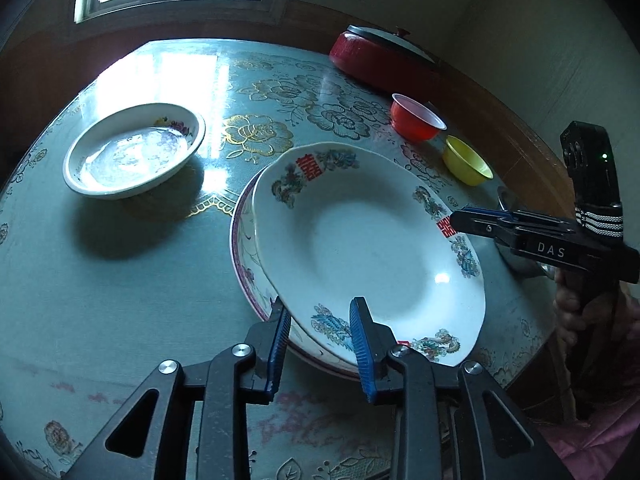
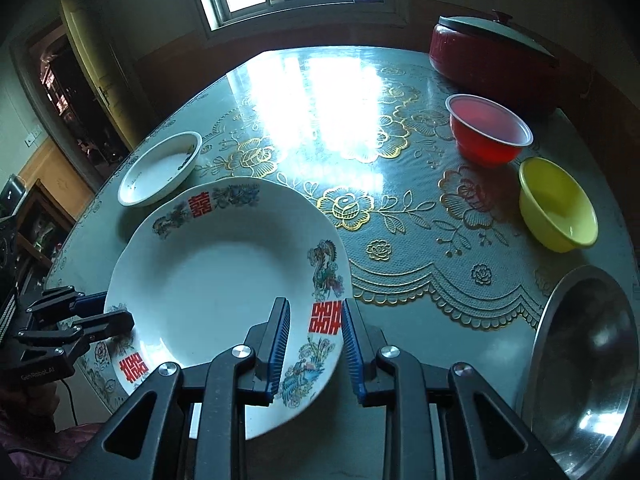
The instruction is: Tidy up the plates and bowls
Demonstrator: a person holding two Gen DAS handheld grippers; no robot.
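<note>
Left wrist: both tools, left tool (image 1: 320, 312) and right tool (image 2: 314, 312), spread, straddling glossy scalloped ceramic plate (image 1: 360, 240) rim.

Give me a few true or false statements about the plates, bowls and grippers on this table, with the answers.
1. The big plate sits on another plate. True.
2. The yellow bowl is stacked inside the red bowl. False: they stand side by side, apart.
3. Both grippers are at the big plate's rim: the left gripper and the right gripper each have a finger on either side of it. True.
4. The red pot has no lid. False: a lid covers it.
5. The small white dish holds food. False: it looks empty.
</note>
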